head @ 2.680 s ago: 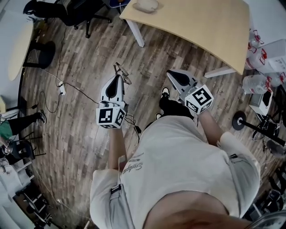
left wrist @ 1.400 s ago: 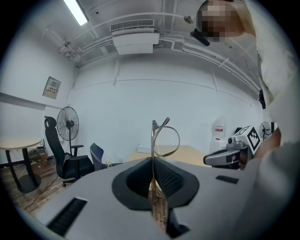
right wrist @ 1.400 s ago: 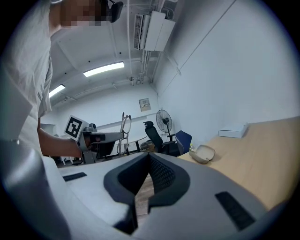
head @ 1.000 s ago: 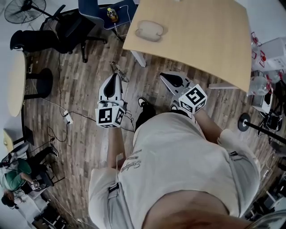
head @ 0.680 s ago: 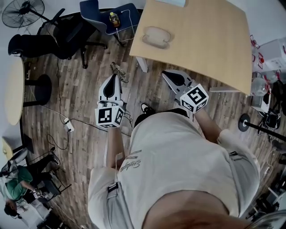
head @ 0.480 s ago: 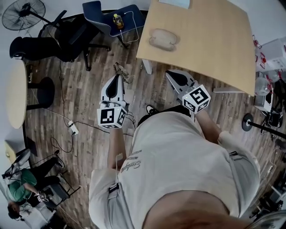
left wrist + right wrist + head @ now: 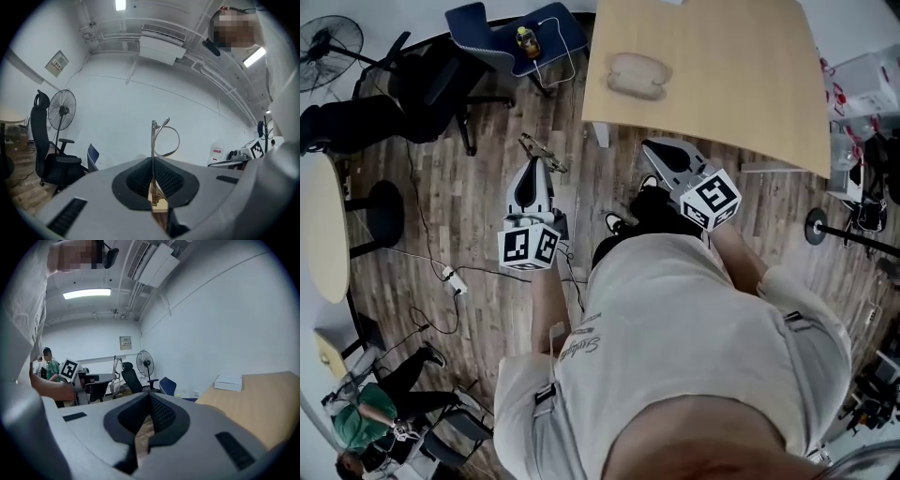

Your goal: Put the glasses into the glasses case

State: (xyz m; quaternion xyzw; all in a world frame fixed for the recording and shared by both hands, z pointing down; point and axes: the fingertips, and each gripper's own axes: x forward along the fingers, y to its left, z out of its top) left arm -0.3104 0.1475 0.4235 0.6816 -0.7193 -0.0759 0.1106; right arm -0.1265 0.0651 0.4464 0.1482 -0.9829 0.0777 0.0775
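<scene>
The thin metal-framed glasses [image 7: 540,150] stick out from the tip of my left gripper [image 7: 535,165], over the wooden floor. In the left gripper view the jaws are shut on one temple arm, and the glasses [image 7: 161,137] stand upright above my left gripper [image 7: 152,164]. The beige glasses case [image 7: 637,76] lies closed near the left edge of the light wooden table [image 7: 741,66], ahead and to the right of the glasses. My right gripper [image 7: 651,147] hovers at the table's near edge, shut and holding nothing; nothing shows between the jaws of my right gripper [image 7: 149,398].
Black office chairs [image 7: 431,80] and a blue chair with a bottle [image 7: 521,37] stand to the left of the table. A round table [image 7: 323,230] is at far left and cables [image 7: 450,277] lie on the floor. A white box [image 7: 229,382] rests on the table's far end.
The person has walked toward the table, so the table and case now sit closer ahead. Both grippers keep their pose, the left still holding the glasses.
</scene>
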